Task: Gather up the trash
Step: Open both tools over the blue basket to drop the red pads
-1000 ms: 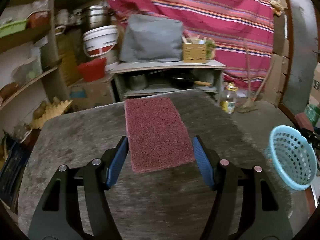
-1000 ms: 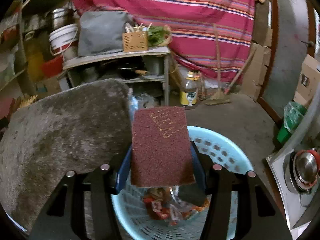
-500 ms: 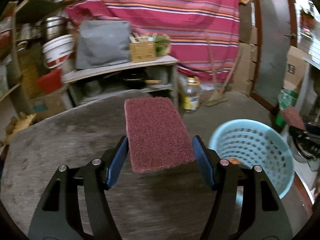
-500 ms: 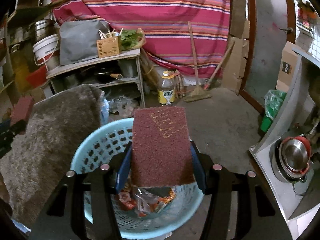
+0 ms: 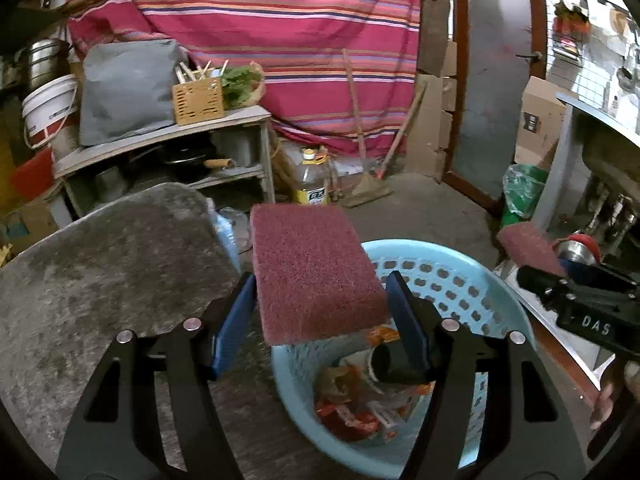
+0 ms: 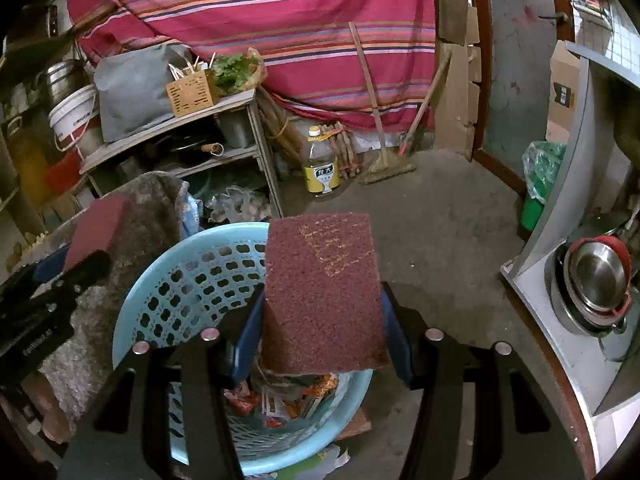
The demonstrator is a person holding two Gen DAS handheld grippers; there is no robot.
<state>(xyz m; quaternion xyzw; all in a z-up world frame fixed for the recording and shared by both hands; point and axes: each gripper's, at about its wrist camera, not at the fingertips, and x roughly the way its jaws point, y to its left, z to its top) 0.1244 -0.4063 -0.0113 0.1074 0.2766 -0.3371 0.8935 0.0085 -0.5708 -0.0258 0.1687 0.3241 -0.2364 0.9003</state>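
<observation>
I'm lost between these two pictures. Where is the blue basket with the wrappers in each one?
Left wrist view: the blue basket sits lower right, beside the gray table.
Right wrist view: the basket sits lower left of center, under the gripper.
Shared landmark: the yellow-labelled bottle on the floor behind.

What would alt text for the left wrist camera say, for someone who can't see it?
A left gripper with open jaws hovers over a light blue basket holding snack wrappers. A maroon pad sits above the jaws, a grey mat-covered table lies left, and the right gripper enters at right.
</observation>
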